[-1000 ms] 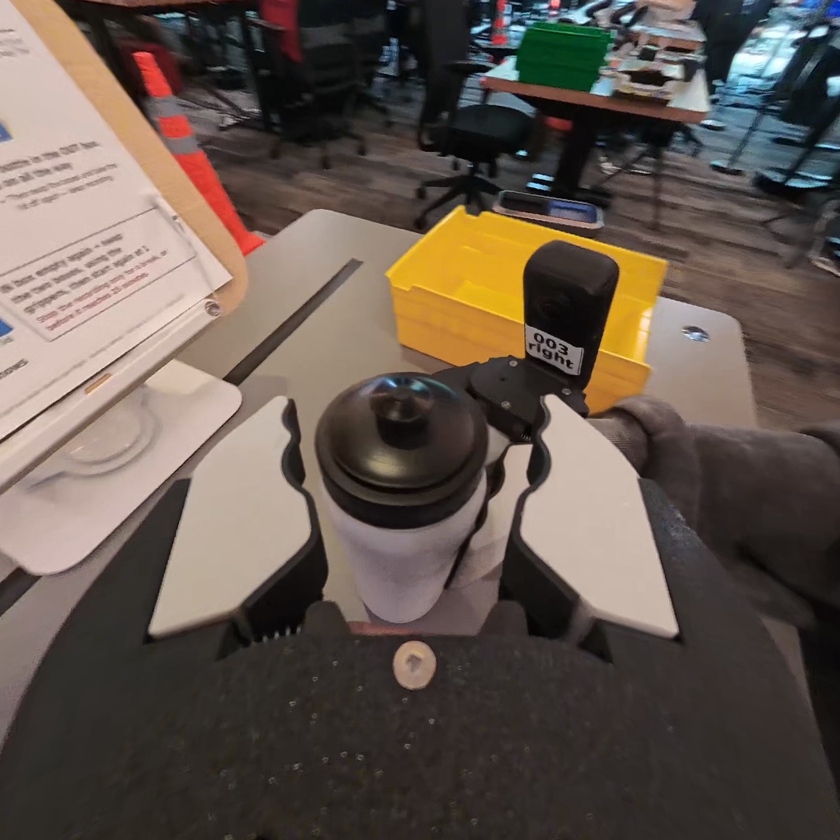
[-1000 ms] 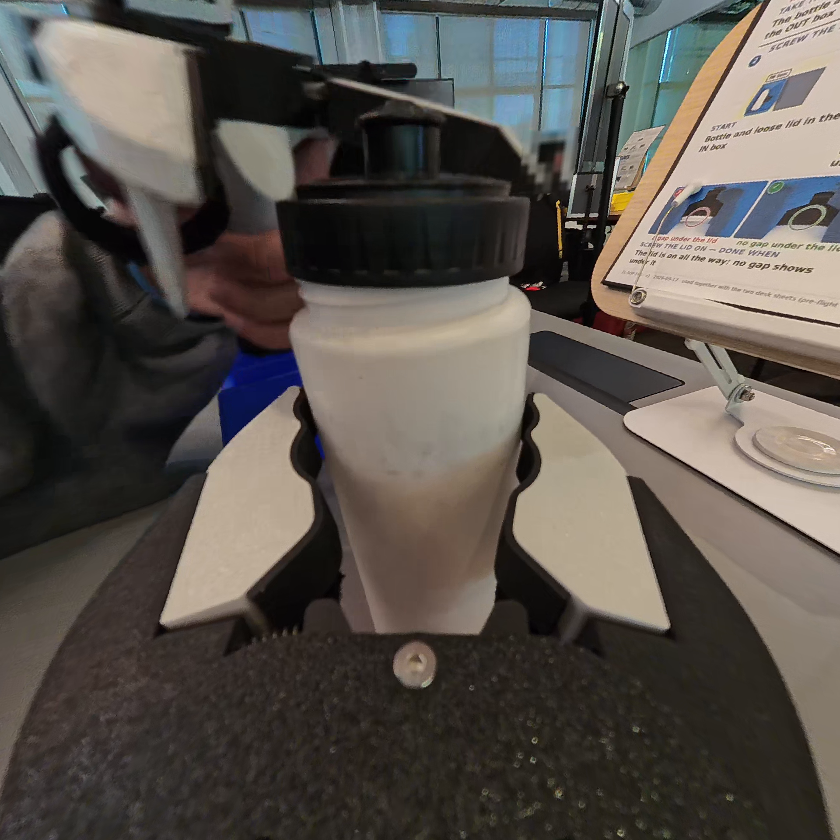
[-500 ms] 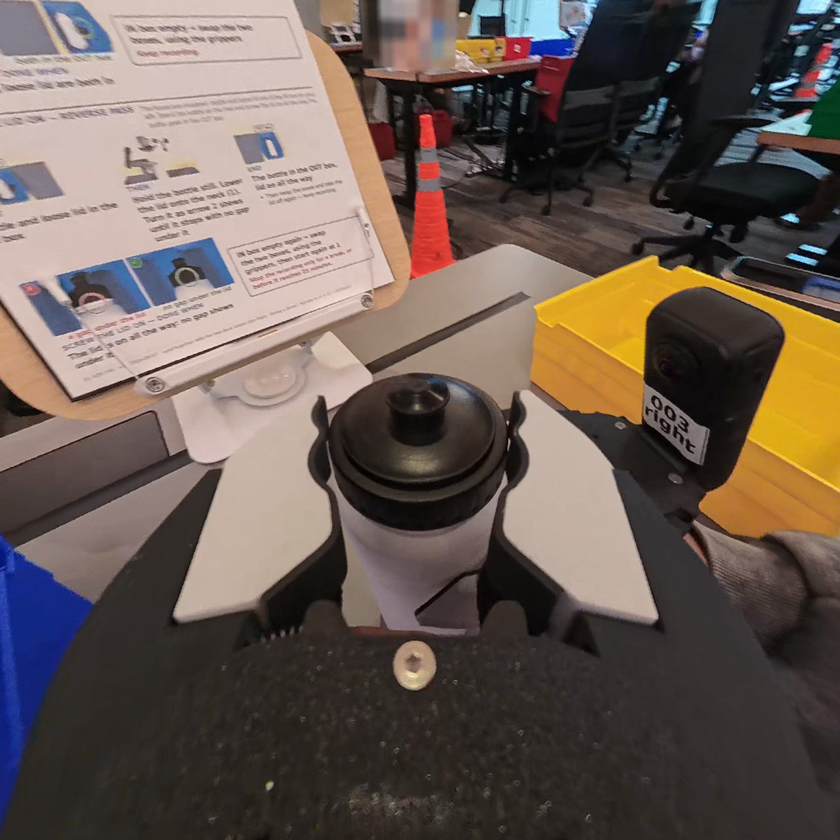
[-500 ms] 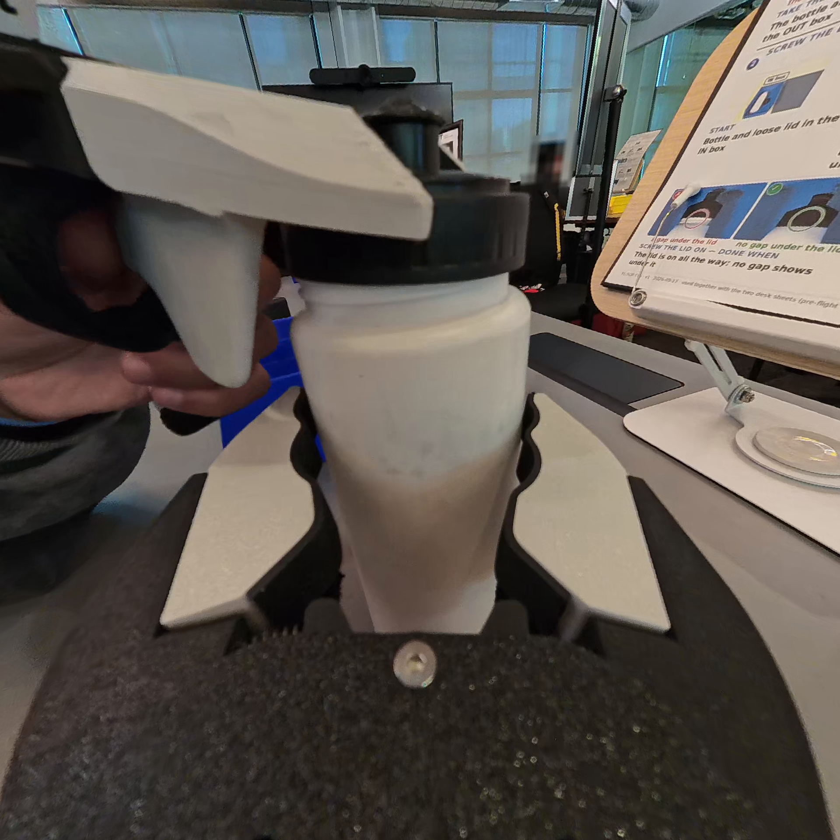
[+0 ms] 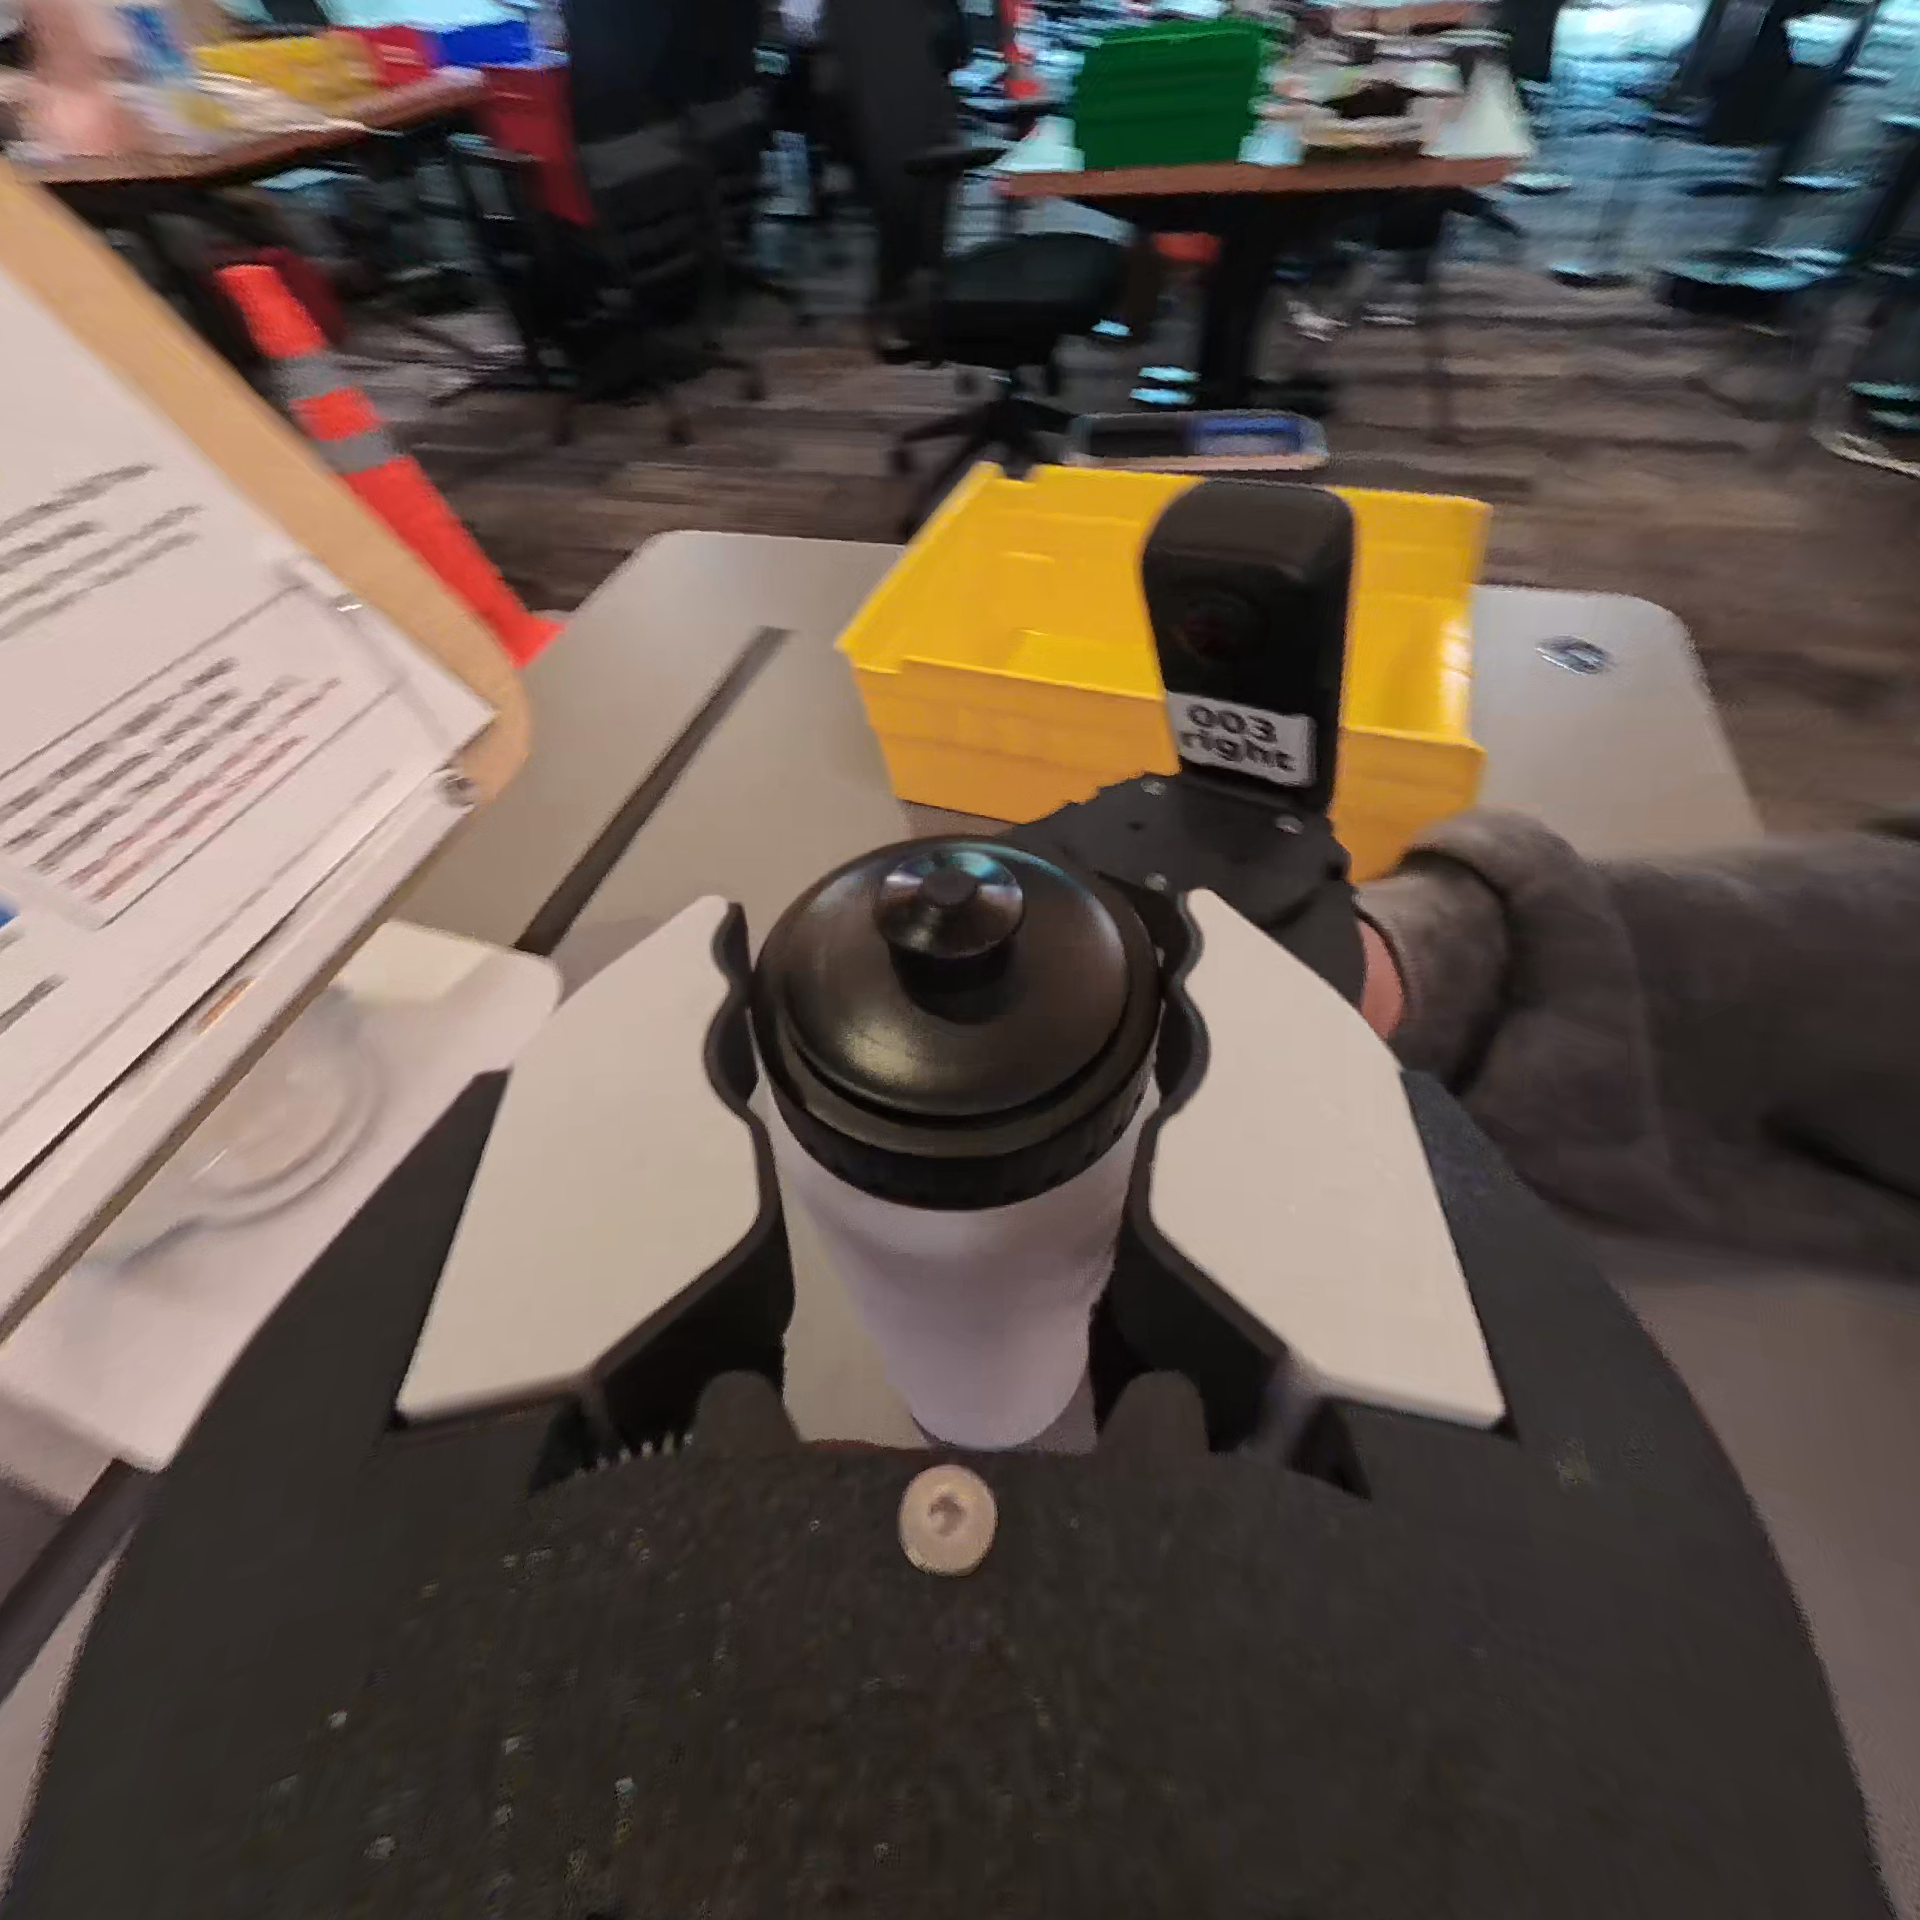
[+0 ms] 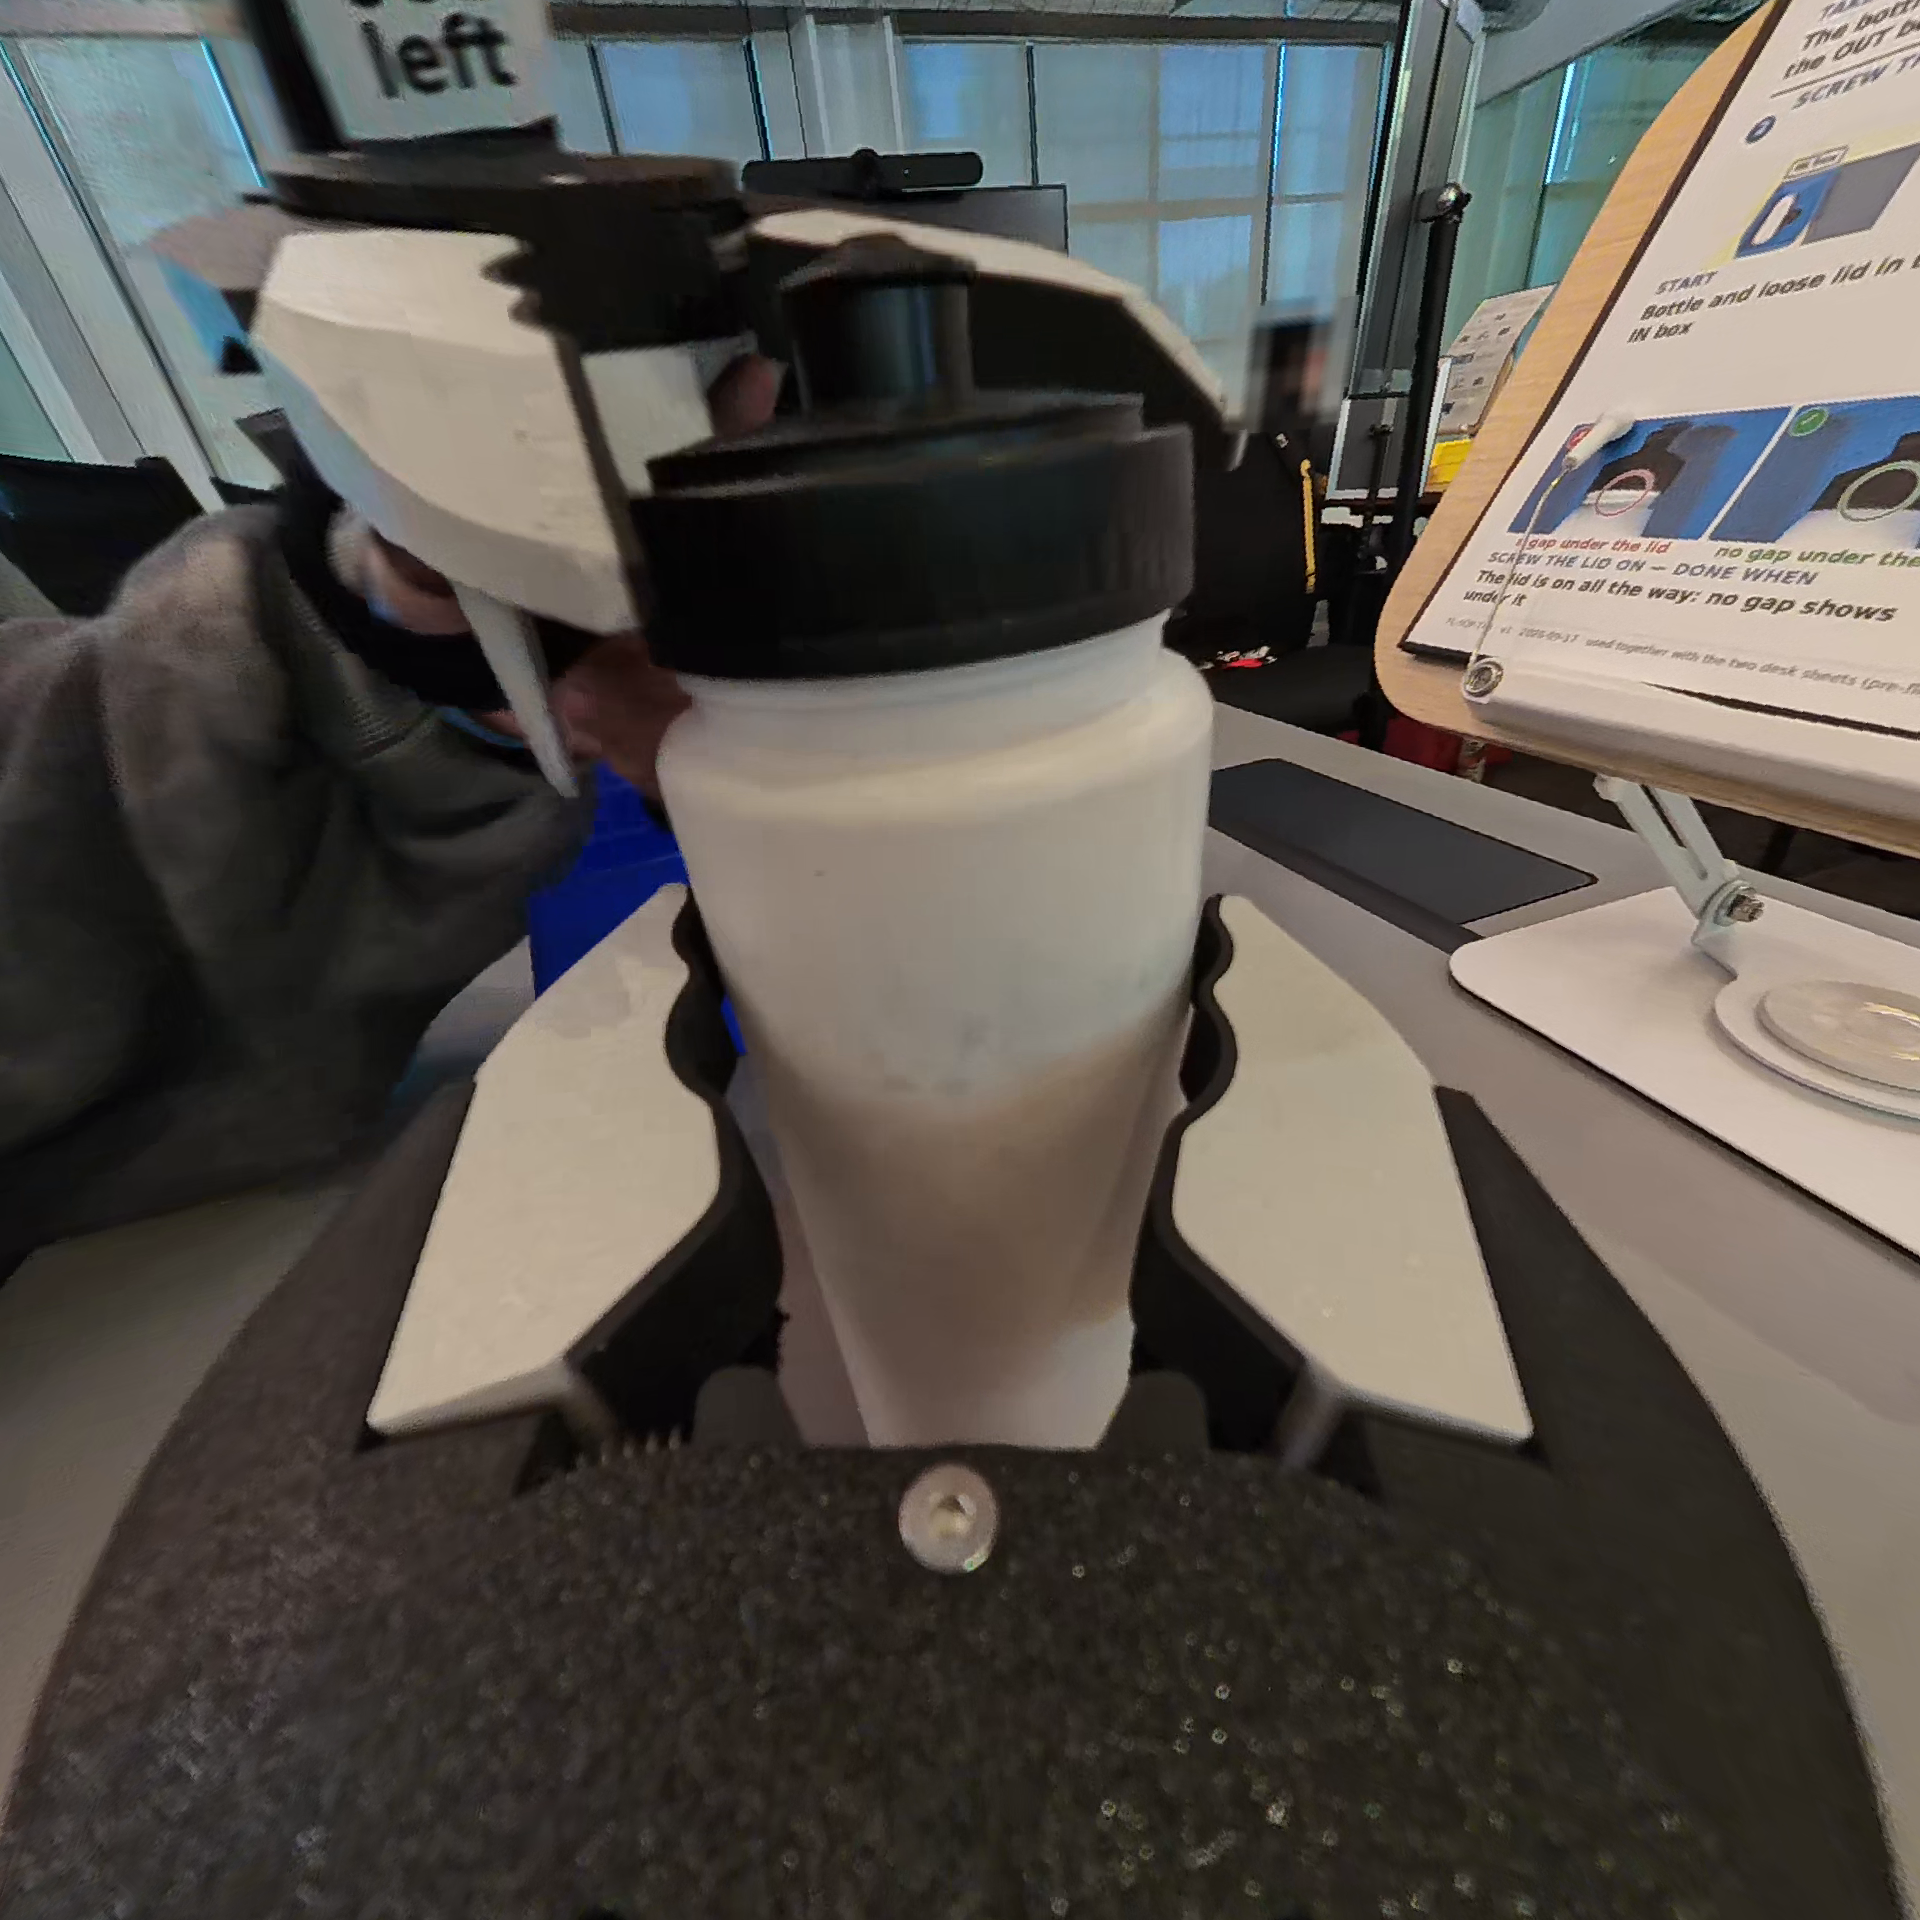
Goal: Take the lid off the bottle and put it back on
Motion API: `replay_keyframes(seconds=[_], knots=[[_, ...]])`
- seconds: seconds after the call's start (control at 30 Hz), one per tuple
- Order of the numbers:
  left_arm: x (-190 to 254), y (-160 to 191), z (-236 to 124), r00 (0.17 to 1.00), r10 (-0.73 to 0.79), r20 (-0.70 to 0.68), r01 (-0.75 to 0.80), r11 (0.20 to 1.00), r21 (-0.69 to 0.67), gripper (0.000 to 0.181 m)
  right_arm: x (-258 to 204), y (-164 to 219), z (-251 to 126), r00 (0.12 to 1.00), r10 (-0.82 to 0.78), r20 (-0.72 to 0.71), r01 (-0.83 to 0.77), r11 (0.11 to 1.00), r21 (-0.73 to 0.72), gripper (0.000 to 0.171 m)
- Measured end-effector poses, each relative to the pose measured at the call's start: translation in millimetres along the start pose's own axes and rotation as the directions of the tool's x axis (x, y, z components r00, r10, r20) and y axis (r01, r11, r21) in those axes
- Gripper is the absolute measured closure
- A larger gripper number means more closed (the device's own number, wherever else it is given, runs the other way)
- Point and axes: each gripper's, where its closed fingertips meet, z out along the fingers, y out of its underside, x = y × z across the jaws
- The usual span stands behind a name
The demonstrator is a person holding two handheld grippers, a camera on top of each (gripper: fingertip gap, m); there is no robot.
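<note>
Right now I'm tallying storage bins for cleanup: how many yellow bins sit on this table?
1. The yellow bin sits at the table's far edge, beyond the bottle. The right gripper's camera covers part of it; others may lie out of view.

An open workroom with dark wood floor and tall windows

Upper frame of the left wrist view: office chairs point(image 5: 997, 301) and a wooden table point(image 5: 1257, 182) stand on dark plank floor point(image 5: 1558, 416), an orange cone point(image 5: 343, 416) at left. The right wrist view's top shows large glazed windows point(image 6: 1164, 135) letting in daylight.
</note>
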Motion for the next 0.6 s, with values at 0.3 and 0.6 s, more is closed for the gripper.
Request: replay_keyframes(seconds=[0.3,0.6], knots=[[18,7,-19,0.757,0.174,-0.63,-0.175,0.983,0.061,0.105,-11,2,6,0.998,0.014,0.063,-0.014,1.0,-0.004,0.085],[21,-8,-28,0.73,0.11,-0.675,-0.022,0.99,0.138,0.099,-9,1,5,0.998,0.03,0.056,-0.031,0.999,0.01,0.085]])
